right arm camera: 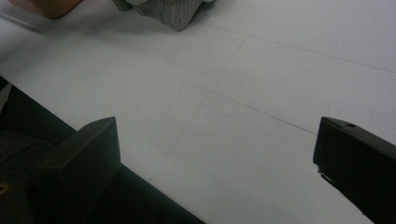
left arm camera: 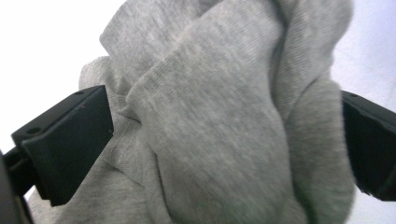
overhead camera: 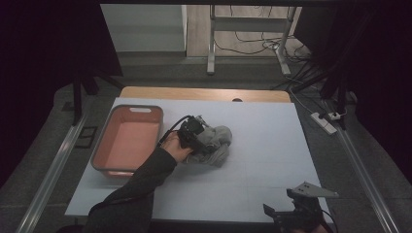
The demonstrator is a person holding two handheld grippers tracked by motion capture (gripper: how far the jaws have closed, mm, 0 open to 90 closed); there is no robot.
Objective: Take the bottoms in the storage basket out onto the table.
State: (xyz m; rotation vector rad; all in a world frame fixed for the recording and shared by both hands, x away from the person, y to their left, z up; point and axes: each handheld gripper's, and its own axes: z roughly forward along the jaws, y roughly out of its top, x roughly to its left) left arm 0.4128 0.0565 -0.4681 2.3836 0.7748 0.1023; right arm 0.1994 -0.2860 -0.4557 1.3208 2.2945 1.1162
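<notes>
The left gripper (overhead camera: 194, 133) sits at the table's (overhead camera: 272, 145) centre with its jaws spread wide around a bunched grey cloth (left arm camera: 224, 121), which fills the gap; whether the pads actually press on it is hard to judge. The cloth lies just beside a pink tub (overhead camera: 127, 141), which is at its 9 o'clock. The right gripper (overhead camera: 297, 209) rests at the table's 5 o'clock edge, jaws apart over bare tabletop.

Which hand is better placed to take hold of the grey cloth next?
Left. The left gripper sits at the grey cloth, jaws wide around its folds. The right gripper hangs open at the table's near edge, apart from it.
</notes>
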